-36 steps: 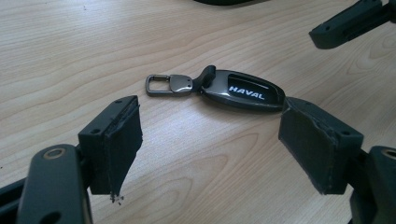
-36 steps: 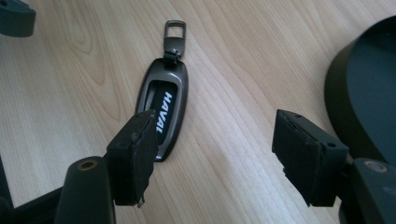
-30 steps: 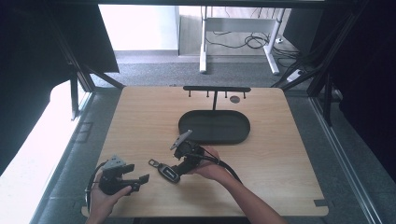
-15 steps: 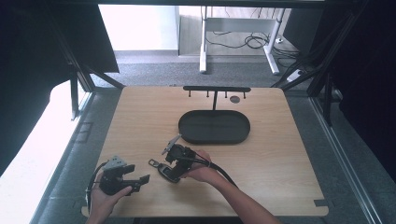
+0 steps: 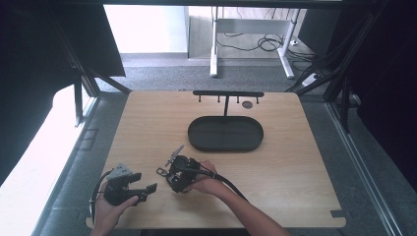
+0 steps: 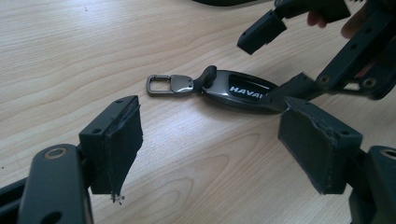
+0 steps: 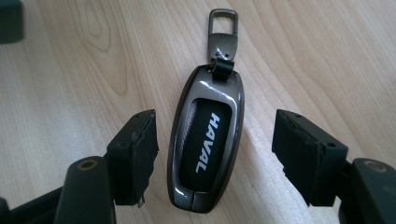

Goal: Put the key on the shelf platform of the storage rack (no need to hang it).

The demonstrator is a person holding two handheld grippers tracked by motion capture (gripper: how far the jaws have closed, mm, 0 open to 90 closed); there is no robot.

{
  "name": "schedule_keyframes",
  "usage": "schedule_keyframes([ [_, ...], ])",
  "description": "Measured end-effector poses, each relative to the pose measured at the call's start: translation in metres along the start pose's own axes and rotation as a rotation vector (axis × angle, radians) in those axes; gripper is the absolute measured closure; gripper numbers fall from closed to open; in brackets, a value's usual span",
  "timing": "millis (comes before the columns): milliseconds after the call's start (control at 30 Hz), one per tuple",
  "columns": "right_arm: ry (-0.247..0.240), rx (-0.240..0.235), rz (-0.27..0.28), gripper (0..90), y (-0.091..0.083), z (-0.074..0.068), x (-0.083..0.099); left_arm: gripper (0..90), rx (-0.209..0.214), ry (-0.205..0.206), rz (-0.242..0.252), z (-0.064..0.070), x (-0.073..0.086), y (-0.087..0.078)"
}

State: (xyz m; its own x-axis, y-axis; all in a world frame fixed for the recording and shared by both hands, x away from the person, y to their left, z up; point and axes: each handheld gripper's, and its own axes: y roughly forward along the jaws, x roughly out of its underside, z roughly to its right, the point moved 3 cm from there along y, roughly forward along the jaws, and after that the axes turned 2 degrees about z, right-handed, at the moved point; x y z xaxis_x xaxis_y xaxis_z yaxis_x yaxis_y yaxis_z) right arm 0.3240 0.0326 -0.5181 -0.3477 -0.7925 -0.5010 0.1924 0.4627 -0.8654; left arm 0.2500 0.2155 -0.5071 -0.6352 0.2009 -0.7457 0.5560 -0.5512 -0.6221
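Key fob [image 7: 207, 141] between spread right gripper [image 7: 215, 156] jaws — apparently untouched.

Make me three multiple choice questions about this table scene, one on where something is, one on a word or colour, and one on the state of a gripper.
1. Where does the key fob lie?
A. in the black oval tray
B. on the bare wooden table
C. hung from the rack

2. What word is printed on the fob?
A. HAVAL
B. HONDA
C. VOLVO

3. How does the right gripper stand?
A. shut on the fob
B. shut beside the fob
C. open, one jaw to each side of the fob

Answers: 1 B, it rests on the wood, short of the tray; 2 A, white letters read HAVAL; 3 C, wood shows between each pad and the fob.
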Motion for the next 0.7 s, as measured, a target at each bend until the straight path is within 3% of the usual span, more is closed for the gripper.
schedule_keyframes([
  [700,0.048,-0.002,-0.049,40.0,0.026,0.004,0.0,22.0,0.001,0.0,-0.006,-0.001,0.001,0.001],
])
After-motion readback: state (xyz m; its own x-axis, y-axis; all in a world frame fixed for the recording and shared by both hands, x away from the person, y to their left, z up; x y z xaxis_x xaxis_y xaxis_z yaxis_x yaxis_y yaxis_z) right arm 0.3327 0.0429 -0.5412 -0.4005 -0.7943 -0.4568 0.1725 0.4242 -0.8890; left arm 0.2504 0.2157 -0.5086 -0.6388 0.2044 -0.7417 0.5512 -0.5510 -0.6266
